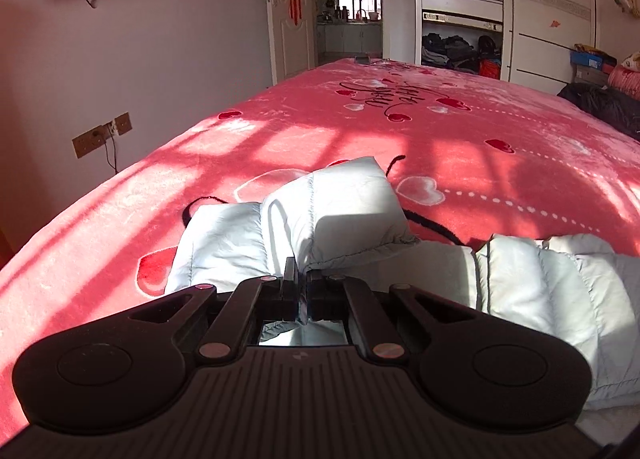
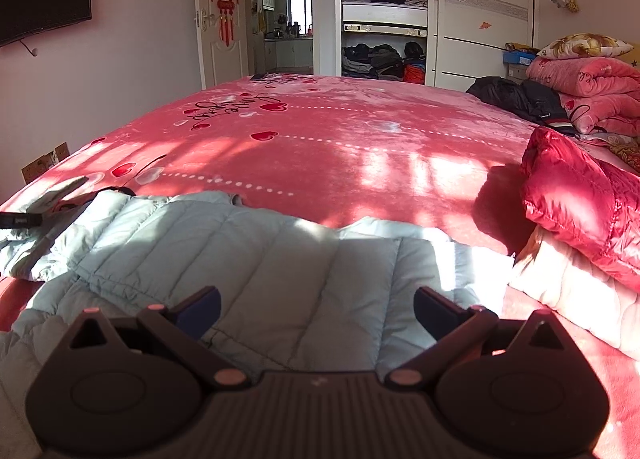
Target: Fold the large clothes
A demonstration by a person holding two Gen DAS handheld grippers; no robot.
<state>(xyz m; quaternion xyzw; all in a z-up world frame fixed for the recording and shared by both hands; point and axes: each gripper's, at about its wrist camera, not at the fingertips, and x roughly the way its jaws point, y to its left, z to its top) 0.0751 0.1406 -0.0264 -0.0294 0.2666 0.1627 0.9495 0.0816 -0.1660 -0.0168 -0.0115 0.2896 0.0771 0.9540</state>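
A pale blue quilted puffer jacket (image 2: pixel 280 259) lies spread on the pink bed cover (image 2: pixel 340 147). In the left wrist view its sleeve (image 1: pixel 320 211) is bunched and lifted off the bed, with the jacket's body (image 1: pixel 540 279) to the right. My left gripper (image 1: pixel 303 283) is shut on a fold of that sleeve's fabric, pinched between its pads. My right gripper (image 2: pixel 316 311) stands open just above the jacket's body, fingers wide apart and nothing between them. At the left edge of the right wrist view, a dark finger tip (image 2: pixel 20 220) shows beside the raised sleeve (image 2: pixel 60 191).
A shiny red puffer jacket (image 2: pixel 580 199) lies on a pale garment (image 2: pixel 568 291) at the right. Black clothes (image 2: pixel 520 99) and folded pink blankets (image 2: pixel 592 79) sit at the bed's far right. The wall (image 1: pixel 120 79) runs along the bed's left side.
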